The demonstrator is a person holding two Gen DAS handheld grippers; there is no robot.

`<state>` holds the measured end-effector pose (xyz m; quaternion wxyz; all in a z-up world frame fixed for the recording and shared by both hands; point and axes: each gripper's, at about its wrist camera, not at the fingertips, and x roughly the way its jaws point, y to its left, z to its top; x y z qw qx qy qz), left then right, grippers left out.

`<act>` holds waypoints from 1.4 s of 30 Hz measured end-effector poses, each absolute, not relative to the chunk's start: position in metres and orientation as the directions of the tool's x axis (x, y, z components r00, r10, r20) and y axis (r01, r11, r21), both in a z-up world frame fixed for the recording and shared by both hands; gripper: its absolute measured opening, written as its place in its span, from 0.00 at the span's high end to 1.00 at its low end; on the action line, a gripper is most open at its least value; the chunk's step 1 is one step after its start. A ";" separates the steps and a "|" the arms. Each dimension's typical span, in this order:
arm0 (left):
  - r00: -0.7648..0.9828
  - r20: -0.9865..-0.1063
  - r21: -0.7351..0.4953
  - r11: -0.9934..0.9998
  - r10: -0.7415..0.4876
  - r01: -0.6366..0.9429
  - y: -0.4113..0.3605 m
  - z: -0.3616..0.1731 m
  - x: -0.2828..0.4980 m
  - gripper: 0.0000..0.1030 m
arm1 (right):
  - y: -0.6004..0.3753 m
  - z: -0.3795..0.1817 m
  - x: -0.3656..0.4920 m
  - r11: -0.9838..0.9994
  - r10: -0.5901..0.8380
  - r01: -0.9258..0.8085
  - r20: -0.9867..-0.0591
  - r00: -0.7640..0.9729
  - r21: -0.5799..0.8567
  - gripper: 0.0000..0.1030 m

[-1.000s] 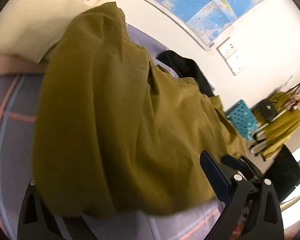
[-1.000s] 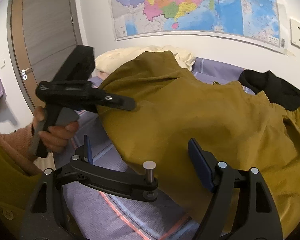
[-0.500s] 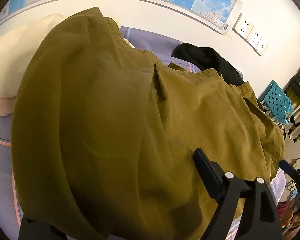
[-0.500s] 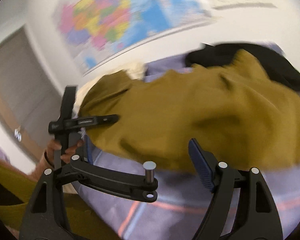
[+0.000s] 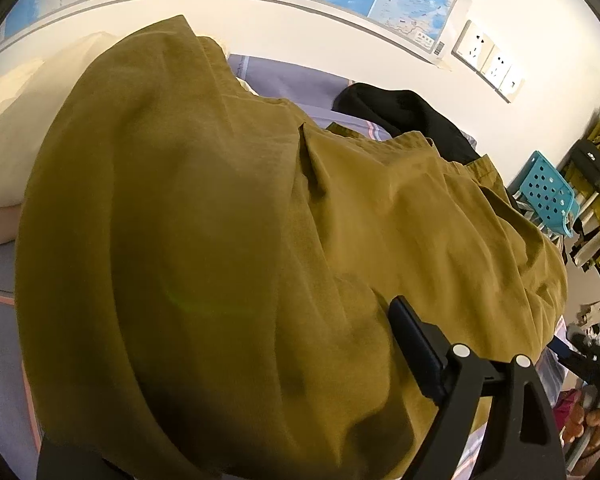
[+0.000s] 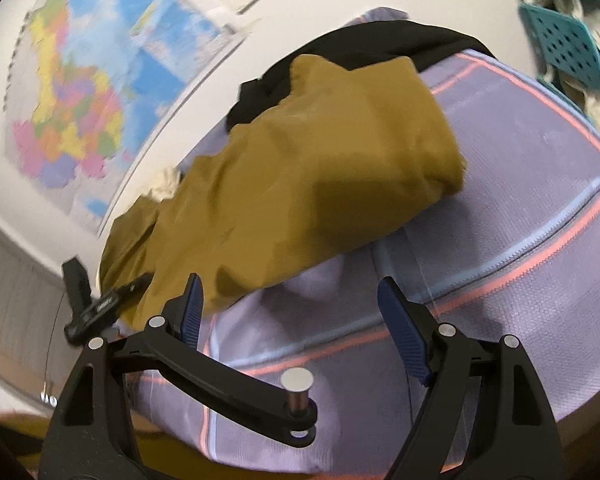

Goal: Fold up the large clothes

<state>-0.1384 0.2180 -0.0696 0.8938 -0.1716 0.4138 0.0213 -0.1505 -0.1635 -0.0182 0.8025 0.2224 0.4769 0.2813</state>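
A large olive-green garment (image 5: pixel 228 240) lies across the lilac bed sheet (image 6: pixel 520 216) and fills most of the left wrist view; it also shows in the right wrist view (image 6: pixel 320 176). My left gripper (image 5: pixel 260 408) is buried in its near edge; only the right finger (image 5: pixel 416 344) shows, the left finger is hidden under cloth. In the right wrist view the left gripper (image 6: pixel 112 300) sits at the garment's left end. My right gripper (image 6: pixel 292 312) is open and empty, above the bare sheet just in front of the garment's near edge.
A black garment (image 5: pixel 404 112) lies behind the olive one by the wall. A cream pillow (image 5: pixel 24 120) is at the left. A teal perforated basket (image 5: pixel 548 192) and hanging clothes stand at the right. A map and wall sockets (image 5: pixel 488 60) are on the wall.
My right gripper has swung away to the right and tilted, now over bare sheet. The left gripper has pushed deeper under the garment's edge, and the cloth has spread flatter.
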 end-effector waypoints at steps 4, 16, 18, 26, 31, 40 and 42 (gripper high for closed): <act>0.657 -0.745 -0.294 0.941 -0.116 -0.167 0.220 -0.070 -0.139 0.15 | -0.157 -0.022 -0.143 0.743 0.658 -0.211 -0.639 0.398 0.635 0.24; 0.665 -0.735 -0.326 0.929 -0.133 -0.174 0.228 -0.073 -0.132 0.08 | -0.128 -0.027 -0.113 0.748 0.635 -0.160 -0.625 0.454 0.644 0.19; 0.665 -0.736 -0.324 0.929 -0.129 -0.178 0.227 -0.073 -0.129 0.07 | -0.124 -0.027 -0.110 0.752 0.631 -0.164 -0.626 0.458 0.638 0.18; 0.670 -0.742 -0.226 0.944 -0.007 -0.240 0.220 -0.070 -0.127 0.11 | -0.118 -0.027 -0.111 0.770 0.606 -0.174 -0.619 0.499 0.614 0.23; 0.655 -0.754 -0.245 0.942 -0.038 -0.228 0.224 -0.072 -0.122 0.07 | -0.103 -0.029 -0.099 0.795 0.578 -0.176 -0.637 0.510 0.580 0.19; 0.668 -0.744 -0.221 0.945 -0.006 -0.239 0.225 -0.072 -0.124 0.23 | -0.095 -0.039 -0.082 0.768 0.613 -0.196 -0.611 0.501 0.610 0.63; 0.677 -0.736 -0.213 0.949 -0.001 -0.230 0.223 -0.067 -0.127 0.27 | -0.102 -0.041 -0.082 0.754 0.629 -0.202 -0.600 0.494 0.625 0.69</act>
